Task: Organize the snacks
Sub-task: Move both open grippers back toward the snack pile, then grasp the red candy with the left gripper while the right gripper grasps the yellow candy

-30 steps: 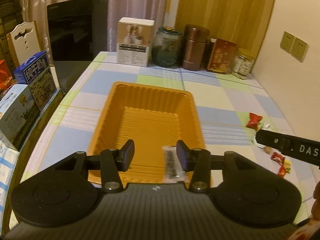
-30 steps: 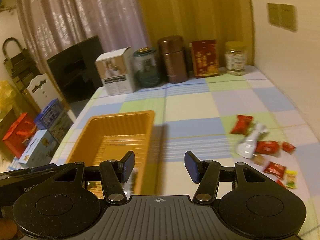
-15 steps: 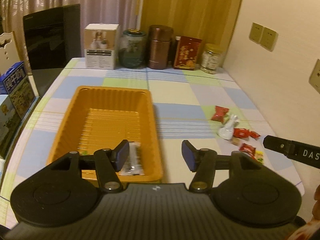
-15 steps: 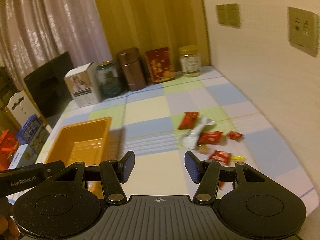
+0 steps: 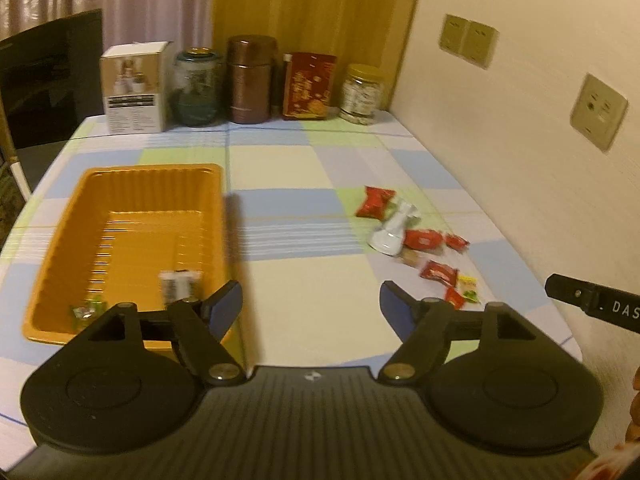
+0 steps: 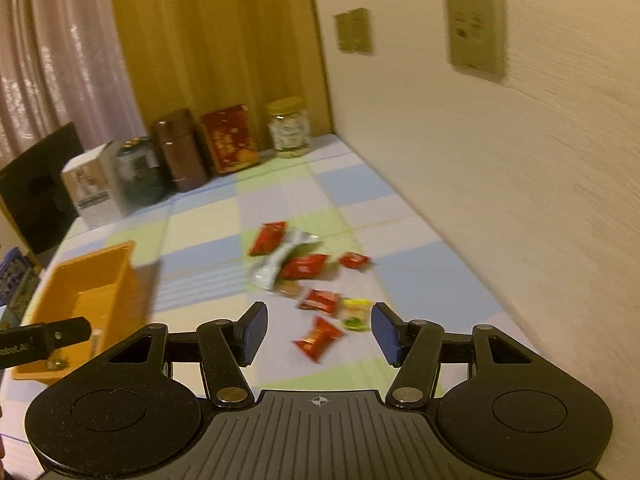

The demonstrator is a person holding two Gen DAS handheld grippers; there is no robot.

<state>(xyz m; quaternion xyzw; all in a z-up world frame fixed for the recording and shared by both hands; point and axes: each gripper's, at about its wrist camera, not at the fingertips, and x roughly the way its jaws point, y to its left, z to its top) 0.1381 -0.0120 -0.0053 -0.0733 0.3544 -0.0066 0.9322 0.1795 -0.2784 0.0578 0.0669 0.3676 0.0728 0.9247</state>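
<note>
An orange tray (image 5: 52, 236) lies on the checked tablecloth at the left; a clear-wrapped snack (image 5: 178, 286) and a small green candy (image 5: 86, 312) lie in its near end. It also shows in the right wrist view (image 6: 120, 268). Several red snack packets (image 6: 302, 266), a white wrapper (image 6: 280, 260) and a yellow-green packet (image 6: 354, 312) lie scattered near the wall. My left gripper (image 5: 311, 306) is open and empty, just right of the tray. My right gripper (image 6: 319, 330) is open and empty, above a red packet (image 6: 318, 338).
A white box (image 5: 134, 88), a glass jar (image 5: 198, 88), a brown canister (image 5: 251, 80), a red tin (image 5: 308, 86) and a yellow-lidded jar (image 5: 362, 94) line the table's far edge. The wall runs along the right side. A dark chair (image 5: 48, 80) stands at the far left.
Both grippers have swung right, away from the tray toward the scattered snacks. The left gripper, which hung over the tray, is now beside it. Both stay open.
</note>
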